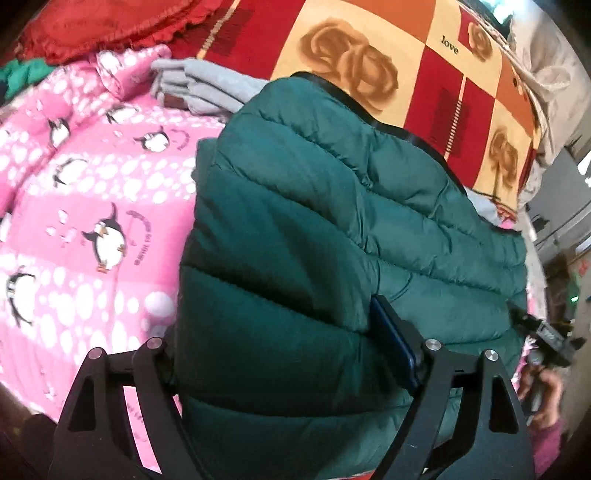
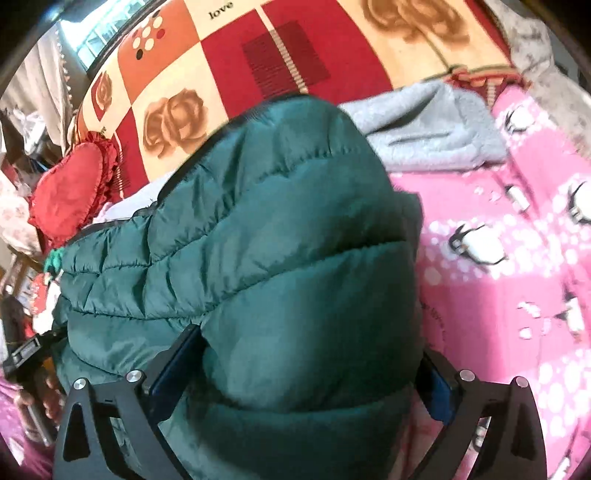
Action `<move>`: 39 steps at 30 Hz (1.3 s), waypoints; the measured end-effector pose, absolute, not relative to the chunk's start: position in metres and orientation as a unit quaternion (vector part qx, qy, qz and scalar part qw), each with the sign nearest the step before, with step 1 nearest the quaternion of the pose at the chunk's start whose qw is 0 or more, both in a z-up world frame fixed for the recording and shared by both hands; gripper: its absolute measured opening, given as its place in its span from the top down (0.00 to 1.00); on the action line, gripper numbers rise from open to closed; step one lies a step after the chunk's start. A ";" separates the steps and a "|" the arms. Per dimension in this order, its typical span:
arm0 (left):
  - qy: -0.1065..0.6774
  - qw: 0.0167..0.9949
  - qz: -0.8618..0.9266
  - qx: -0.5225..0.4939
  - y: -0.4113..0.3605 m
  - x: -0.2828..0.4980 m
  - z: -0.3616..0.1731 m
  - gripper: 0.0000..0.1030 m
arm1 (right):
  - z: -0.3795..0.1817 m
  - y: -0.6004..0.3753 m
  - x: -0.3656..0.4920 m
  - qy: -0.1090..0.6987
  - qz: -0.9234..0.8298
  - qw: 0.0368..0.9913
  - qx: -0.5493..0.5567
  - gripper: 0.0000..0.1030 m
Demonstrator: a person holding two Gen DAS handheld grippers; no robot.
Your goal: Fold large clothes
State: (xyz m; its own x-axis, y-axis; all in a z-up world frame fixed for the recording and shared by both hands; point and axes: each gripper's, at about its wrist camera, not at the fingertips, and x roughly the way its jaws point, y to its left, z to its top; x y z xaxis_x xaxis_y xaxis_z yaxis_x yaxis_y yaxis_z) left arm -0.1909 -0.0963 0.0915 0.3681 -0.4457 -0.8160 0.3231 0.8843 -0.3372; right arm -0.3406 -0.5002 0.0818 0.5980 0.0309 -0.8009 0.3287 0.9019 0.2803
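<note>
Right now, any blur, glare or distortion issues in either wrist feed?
Left wrist: strong fisheye bending, green puffer jacket sharp enough, penguin quilt slightly soft. Right wrist: penguin quilt smeared by motion blur, window blown out, jacket shaded near the lens.

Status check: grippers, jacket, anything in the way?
Left gripper, right gripper: both clamped on green puffer jacket. Jacket bunched over pink penguin quilt. Grey garment behind.

Soft daylight, slight motion blur, strong fisheye warp, dark vignetted corners.
</note>
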 end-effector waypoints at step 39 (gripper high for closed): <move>0.384 0.904 -0.170 0.073 -0.162 -0.301 0.135 0.19 | 0.119 -0.362 -0.382 0.364 -0.098 0.918 0.126 0.00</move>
State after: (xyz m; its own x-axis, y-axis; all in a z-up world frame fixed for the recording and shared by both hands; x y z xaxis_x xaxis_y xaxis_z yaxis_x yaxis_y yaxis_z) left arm -0.3006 -0.1623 0.1349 0.6469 -0.2517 -0.7198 0.3646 0.9312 0.0020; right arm -0.3815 -0.3621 0.1193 0.7162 -0.0882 -0.6923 0.2719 0.9489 0.1604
